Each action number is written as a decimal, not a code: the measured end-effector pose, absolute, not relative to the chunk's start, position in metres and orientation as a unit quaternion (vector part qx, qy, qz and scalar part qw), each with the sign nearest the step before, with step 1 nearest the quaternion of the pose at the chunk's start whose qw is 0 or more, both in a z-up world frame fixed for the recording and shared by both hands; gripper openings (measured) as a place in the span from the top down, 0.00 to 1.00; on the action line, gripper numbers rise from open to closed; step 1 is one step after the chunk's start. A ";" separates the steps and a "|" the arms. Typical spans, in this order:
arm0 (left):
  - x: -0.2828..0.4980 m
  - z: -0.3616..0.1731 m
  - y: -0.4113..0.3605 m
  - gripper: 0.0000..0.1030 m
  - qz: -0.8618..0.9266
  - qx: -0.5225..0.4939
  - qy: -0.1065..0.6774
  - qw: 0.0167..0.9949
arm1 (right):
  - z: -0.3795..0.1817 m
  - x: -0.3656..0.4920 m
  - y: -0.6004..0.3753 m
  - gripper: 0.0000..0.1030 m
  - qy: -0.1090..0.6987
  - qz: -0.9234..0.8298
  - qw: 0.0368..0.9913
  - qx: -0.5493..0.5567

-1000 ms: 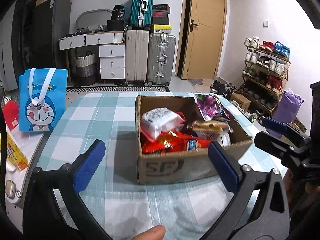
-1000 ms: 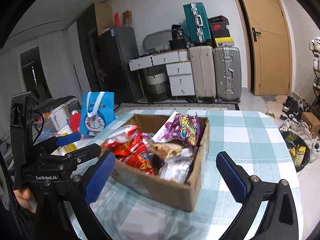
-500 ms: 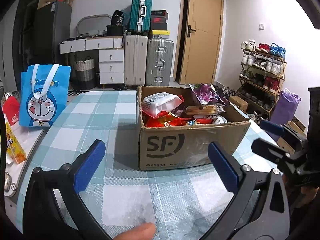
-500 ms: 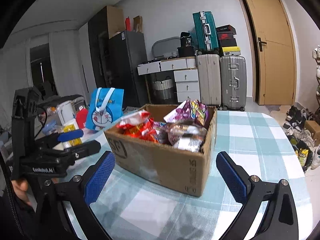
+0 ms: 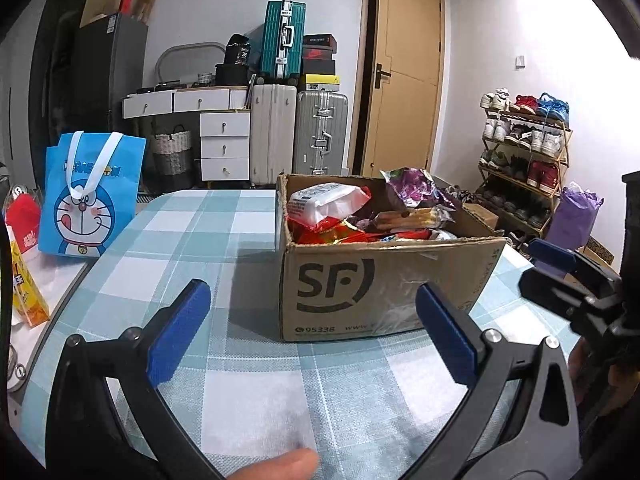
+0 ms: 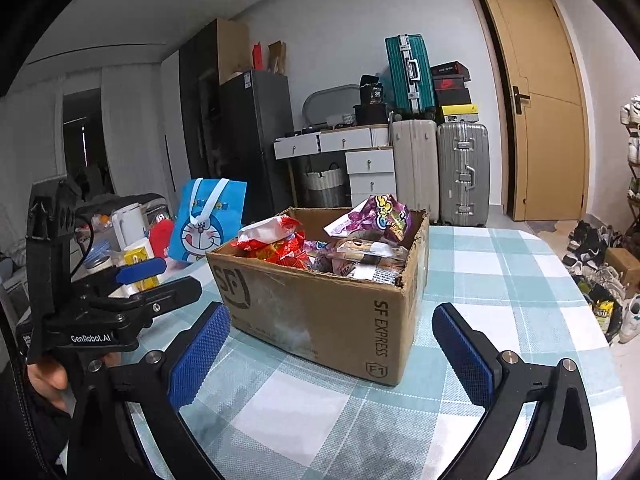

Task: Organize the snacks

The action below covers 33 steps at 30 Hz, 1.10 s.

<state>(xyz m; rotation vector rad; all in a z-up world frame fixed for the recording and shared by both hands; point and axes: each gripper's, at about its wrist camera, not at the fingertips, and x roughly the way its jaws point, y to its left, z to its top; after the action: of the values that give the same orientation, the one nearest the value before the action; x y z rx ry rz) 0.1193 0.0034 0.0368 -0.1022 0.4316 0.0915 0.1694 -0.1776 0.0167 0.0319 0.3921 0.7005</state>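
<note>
Left wrist view sits lower than a second ago, level with the box point(image 5: 384, 280) on the table point(image 5: 248, 380); snacks point(image 5: 344, 216) lie inside it; left tongs point(image 5: 312, 332) and right tongs point(image 6: 332, 354) both gape empty; whether sorting is starting or finished is unclear.

One cardboard box point(image 5: 384, 280) sits on the bench point(image 5: 256, 392), heaped with snack packets too jumbled to count. One blue cartoon bag point(image 5: 90, 196) stands to the left. Three suitcases point(image 5: 320, 136) and one door point(image 5: 412, 80) line the wall. Two grippers point(image 5: 312, 332) are in view.
</note>
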 end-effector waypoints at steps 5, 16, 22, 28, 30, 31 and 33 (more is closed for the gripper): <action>0.122 0.033 0.003 0.01 0.054 -0.045 0.219 0.973 | 0.017 0.167 -0.184 0.00 0.181 0.338 0.923 0.028; 0.125 0.031 0.002 0.01 0.059 -0.040 0.219 0.973 | 0.021 0.152 -0.175 0.00 0.153 0.328 0.932 -0.007; 0.124 0.032 0.000 0.00 0.057 -0.039 0.217 0.974 | 0.021 0.150 -0.170 0.00 0.150 0.328 0.933 -0.020; 0.124 0.032 0.000 0.00 0.055 -0.036 0.215 0.974 | 0.021 0.150 -0.170 0.00 0.150 0.328 0.933 -0.017; 0.123 0.032 0.000 0.00 0.055 -0.037 0.215 0.974 | 0.021 0.150 -0.170 0.00 0.150 0.328 0.932 -0.017; 0.123 0.032 0.000 0.00 0.055 -0.037 0.215 0.974 | 0.020 0.150 -0.170 0.00 0.150 0.328 0.932 -0.017; 0.124 0.032 0.000 0.00 0.055 -0.036 0.215 0.974 | 0.020 0.150 -0.170 0.00 0.150 0.328 0.932 -0.017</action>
<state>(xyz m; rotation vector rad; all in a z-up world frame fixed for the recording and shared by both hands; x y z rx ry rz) 0.1237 -0.0001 0.0318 -0.0736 0.4336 0.1112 0.1505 -0.1697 0.0205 -0.0338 0.3073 0.6716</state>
